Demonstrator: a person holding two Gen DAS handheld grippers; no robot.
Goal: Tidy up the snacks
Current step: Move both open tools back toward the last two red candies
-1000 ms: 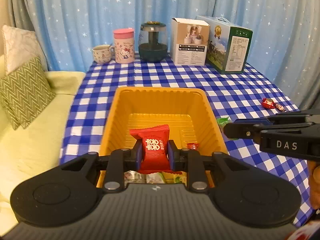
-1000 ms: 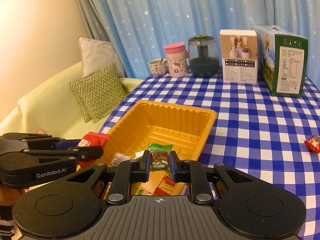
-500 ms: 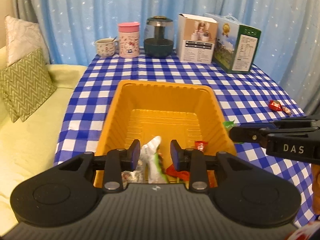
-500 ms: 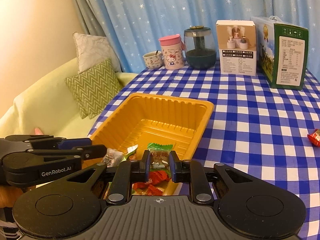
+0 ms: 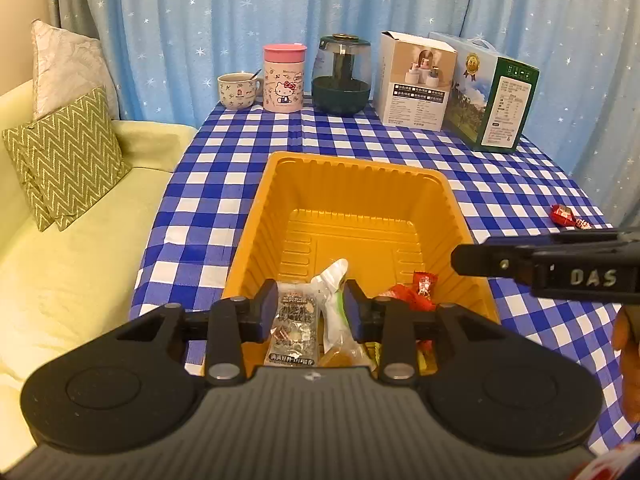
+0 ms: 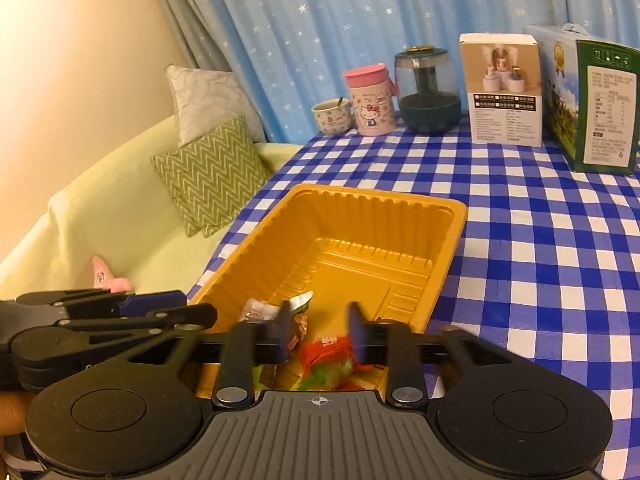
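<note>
Both grippers, left and right, gape empty over the yellow tray; only the left view shows 1 red candy at right frame edge.

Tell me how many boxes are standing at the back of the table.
2: a white box beside the dark jar, and a green box touching the white one's far side, nearest the table's right edge. None looks hidden.
</note>
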